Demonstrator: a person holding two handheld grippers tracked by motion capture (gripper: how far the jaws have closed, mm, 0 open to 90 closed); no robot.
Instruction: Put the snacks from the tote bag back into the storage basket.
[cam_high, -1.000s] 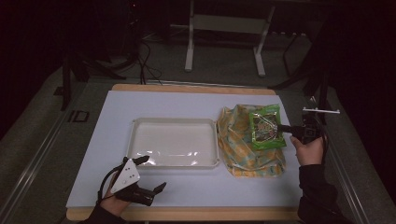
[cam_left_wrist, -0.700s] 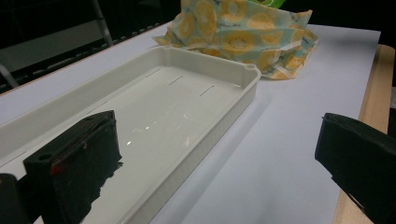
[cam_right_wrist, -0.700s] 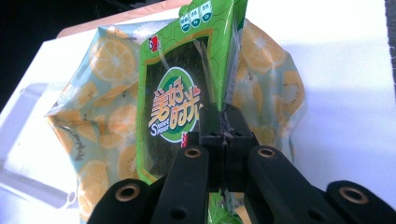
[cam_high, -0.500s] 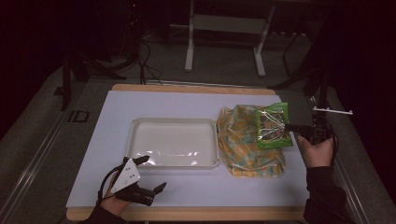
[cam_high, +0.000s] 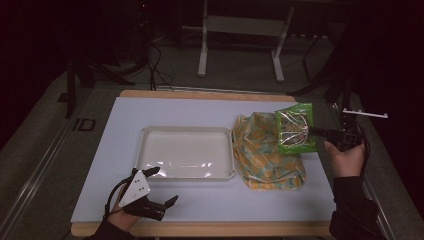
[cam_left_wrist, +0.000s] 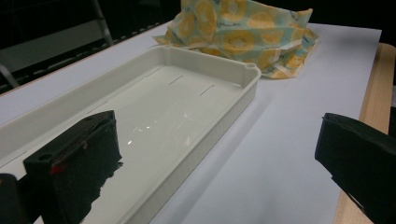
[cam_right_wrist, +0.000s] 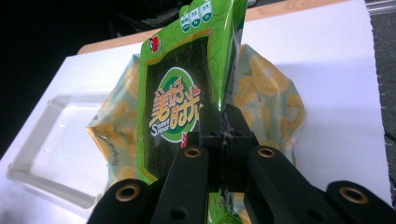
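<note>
A green snack packet (cam_high: 295, 129) (cam_right_wrist: 187, 84) hangs above a yellow lemon-print cloth bag (cam_high: 265, 152) (cam_left_wrist: 243, 32) (cam_right_wrist: 271, 93) at the table's right. My right gripper (cam_high: 316, 132) (cam_right_wrist: 223, 126) is shut on the packet's edge and holds it raised. A white plastic tray (cam_high: 145, 150) (cam_left_wrist: 219, 70) (cam_right_wrist: 28, 172) lies empty in the middle. My left gripper (cam_high: 162, 186) (cam_left_wrist: 215, 158) stands open near the front left, just in front of the tray, with nothing between its jaws.
The table has a white top (cam_high: 175, 110) with a wooden edge (cam_high: 210, 229) (cam_left_wrist: 369, 102). A metal stand (cam_high: 240, 30) and cables stand on the dark floor behind the table.
The right gripper has lifted the green packet up and slightly right, off the cloth bag. The left gripper has stayed still.
</note>
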